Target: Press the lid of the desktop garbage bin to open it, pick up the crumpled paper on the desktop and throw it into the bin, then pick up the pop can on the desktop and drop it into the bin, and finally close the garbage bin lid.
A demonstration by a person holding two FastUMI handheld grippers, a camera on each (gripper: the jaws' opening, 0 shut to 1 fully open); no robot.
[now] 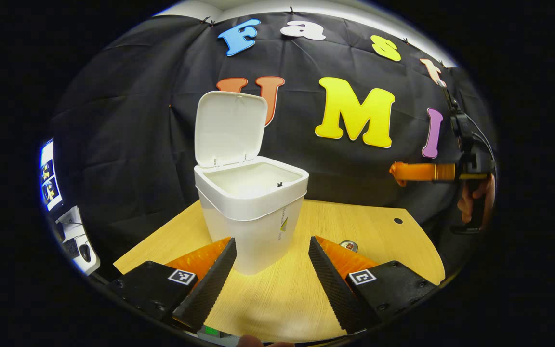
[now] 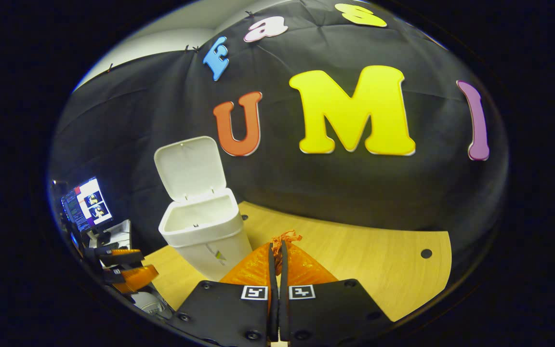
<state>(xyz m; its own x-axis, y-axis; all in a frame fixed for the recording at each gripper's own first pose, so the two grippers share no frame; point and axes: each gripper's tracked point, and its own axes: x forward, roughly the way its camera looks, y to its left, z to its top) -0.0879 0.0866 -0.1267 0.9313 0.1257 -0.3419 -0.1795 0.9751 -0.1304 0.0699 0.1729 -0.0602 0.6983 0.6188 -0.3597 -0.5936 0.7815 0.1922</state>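
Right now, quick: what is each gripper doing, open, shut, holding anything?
Left gripper: open, holding nothing, fingers spread in front of the open bin.
Right gripper: shut on the crumpled paper, a scrap pokes out past the tips.

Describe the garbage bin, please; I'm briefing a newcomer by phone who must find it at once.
On the wooden desktop, before the black cloth wall, stands the garbage bin. It is the only white, squarish tub there, its hinged lid raised upright over the open mouth.
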